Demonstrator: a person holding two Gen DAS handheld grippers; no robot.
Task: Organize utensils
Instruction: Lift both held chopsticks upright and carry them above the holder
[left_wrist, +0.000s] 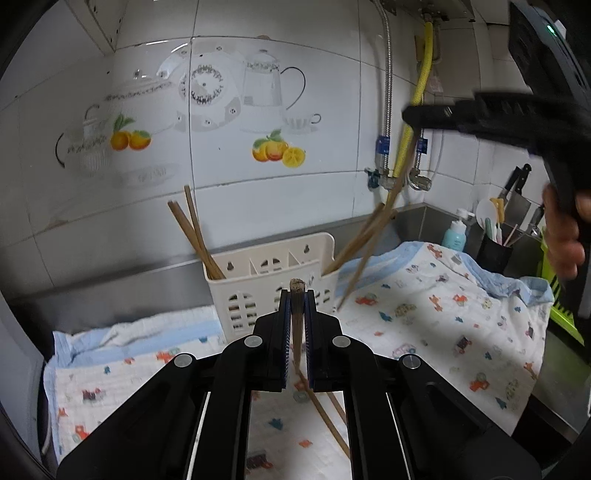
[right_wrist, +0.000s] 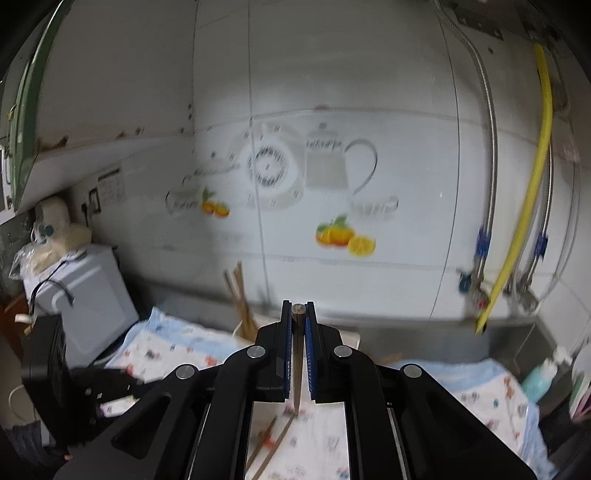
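A cream plastic utensil holder (left_wrist: 273, 284) stands on a patterned cloth (left_wrist: 443, 314) against the tiled wall. Two brown chopsticks (left_wrist: 197, 236) lean in its left compartment and others (left_wrist: 364, 236) lean at its right end. My left gripper (left_wrist: 297, 295) is shut on one chopstick (left_wrist: 296, 317), held just in front of the holder. My right gripper (left_wrist: 413, 114) hangs high at the right, shut on a chopstick (left_wrist: 373, 243) whose tip hangs beside the holder's right end. In the blurred right wrist view the right gripper (right_wrist: 298, 308) grips that chopstick (right_wrist: 297, 369) above the holder (right_wrist: 351, 338).
Loose chopsticks (left_wrist: 325, 417) lie on the cloth under my left gripper. A black cup of utensils (left_wrist: 493, 251), a blue bottle (left_wrist: 454, 234) and knives (left_wrist: 517, 184) stand at the right. Pipes and a yellow hose (left_wrist: 417, 103) run down the wall. A grey appliance (right_wrist: 85, 295) stands at the left.
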